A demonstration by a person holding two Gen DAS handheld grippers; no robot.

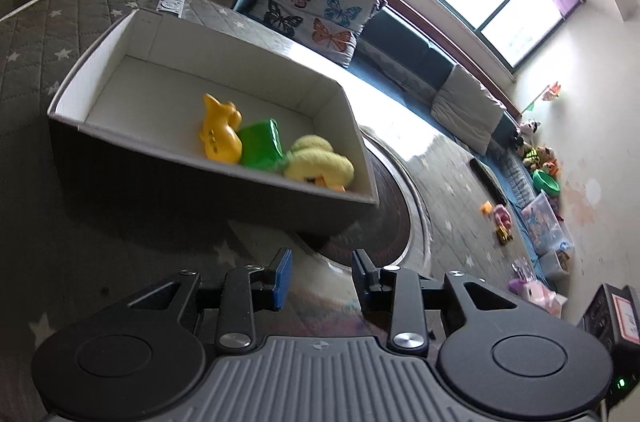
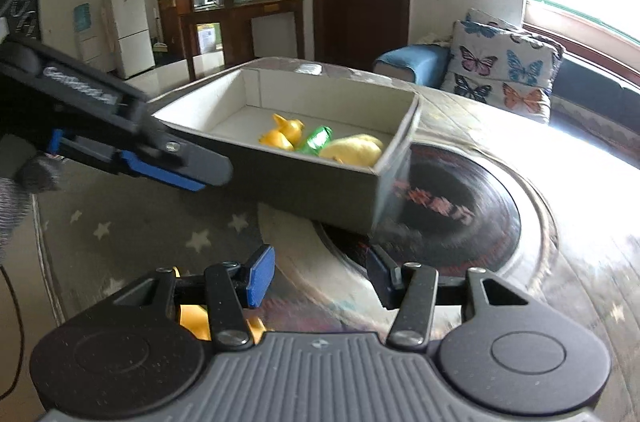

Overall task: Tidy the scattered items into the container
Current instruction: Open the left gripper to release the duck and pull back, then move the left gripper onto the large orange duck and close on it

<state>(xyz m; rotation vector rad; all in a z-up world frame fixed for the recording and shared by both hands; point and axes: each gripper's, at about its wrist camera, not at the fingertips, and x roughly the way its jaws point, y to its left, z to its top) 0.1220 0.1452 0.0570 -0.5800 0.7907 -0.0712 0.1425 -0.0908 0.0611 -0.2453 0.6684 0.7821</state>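
Observation:
A grey box with white inner walls (image 1: 132,70) stands on a star-patterned mat and holds a yellow toy animal (image 1: 219,134), a green packet (image 1: 262,144) and a pale yellow plush (image 1: 320,162). My left gripper (image 1: 322,278) is open and empty, a little short of the box's near wall. In the right wrist view the box (image 2: 328,94) holds the same yellow toy (image 2: 286,134), green packet (image 2: 318,140) and plush (image 2: 354,150). My right gripper (image 2: 320,274) is open and empty in front of the box. A yellow object (image 2: 196,322) shows beneath its left linkage. The left gripper's body (image 2: 120,138) is at the left.
A round dark rug (image 2: 460,206) lies under the box's right corner. A butterfly cushion (image 1: 316,6) and blue bench seat (image 1: 400,42) line the window wall. Several toys (image 1: 500,218) and a clear bin (image 1: 548,226) lie at the far right. A fridge (image 2: 130,26) and wooden cabinet (image 2: 240,22) stand behind.

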